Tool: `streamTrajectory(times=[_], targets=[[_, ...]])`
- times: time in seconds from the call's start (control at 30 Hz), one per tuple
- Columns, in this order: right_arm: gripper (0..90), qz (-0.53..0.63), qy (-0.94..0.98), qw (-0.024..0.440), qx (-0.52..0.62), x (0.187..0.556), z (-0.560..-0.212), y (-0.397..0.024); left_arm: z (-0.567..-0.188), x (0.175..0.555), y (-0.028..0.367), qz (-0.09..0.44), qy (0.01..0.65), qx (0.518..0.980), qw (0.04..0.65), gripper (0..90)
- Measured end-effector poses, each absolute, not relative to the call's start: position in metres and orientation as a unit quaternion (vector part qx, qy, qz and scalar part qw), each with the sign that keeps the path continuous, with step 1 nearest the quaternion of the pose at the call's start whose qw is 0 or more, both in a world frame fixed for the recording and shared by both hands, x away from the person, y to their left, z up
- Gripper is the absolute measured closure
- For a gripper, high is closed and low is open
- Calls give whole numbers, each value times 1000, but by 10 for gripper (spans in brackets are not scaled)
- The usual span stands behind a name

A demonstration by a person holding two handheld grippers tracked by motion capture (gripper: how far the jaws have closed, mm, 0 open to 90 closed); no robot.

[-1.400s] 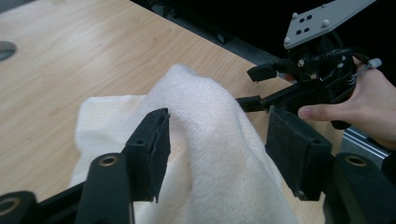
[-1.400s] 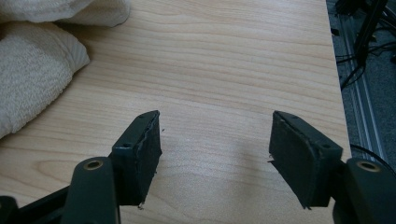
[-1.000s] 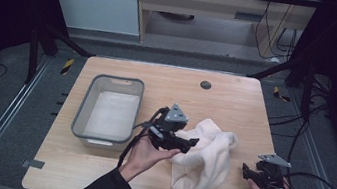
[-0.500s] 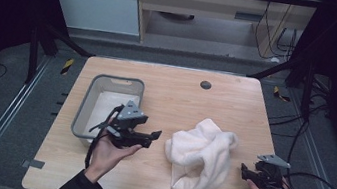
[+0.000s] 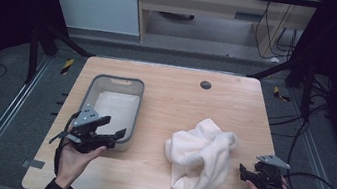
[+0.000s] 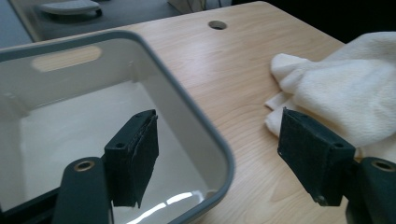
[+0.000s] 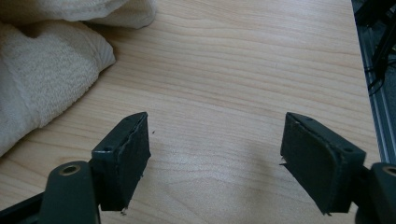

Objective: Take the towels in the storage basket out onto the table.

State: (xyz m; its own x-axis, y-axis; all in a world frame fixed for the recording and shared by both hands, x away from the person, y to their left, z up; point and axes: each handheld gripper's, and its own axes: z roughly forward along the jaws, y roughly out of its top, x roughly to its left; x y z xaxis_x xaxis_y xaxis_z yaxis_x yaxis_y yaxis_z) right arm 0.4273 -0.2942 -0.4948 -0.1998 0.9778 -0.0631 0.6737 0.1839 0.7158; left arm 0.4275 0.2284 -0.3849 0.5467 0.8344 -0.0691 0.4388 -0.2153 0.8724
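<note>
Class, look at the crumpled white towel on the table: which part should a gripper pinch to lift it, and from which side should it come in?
Probably the raised fold along the towel's right edge, approached from the right by the open right gripper, which sits beside it. That ridge stands up off the wooden table, so the jaws could close around it; flatter parts offer less to pinch.

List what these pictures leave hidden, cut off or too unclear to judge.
1. Underside and inner folds of the towel: hidden by its own bunched cloth in the high view.
2. Near corner of the grey bin: covered by the left gripper in the high view.
3. Most of the towel: cut off by the frame edge in the right gripper view.
4. Dark hole in the table: too small to identify.
</note>
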Motion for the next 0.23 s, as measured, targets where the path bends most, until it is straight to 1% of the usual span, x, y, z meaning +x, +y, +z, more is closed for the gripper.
streamTrajectory(times=[0.23], targets=[[209, 288, 723, 268, 567, 426, -495, -293, -398, 419, 264, 236, 459, 727, 453, 283]])
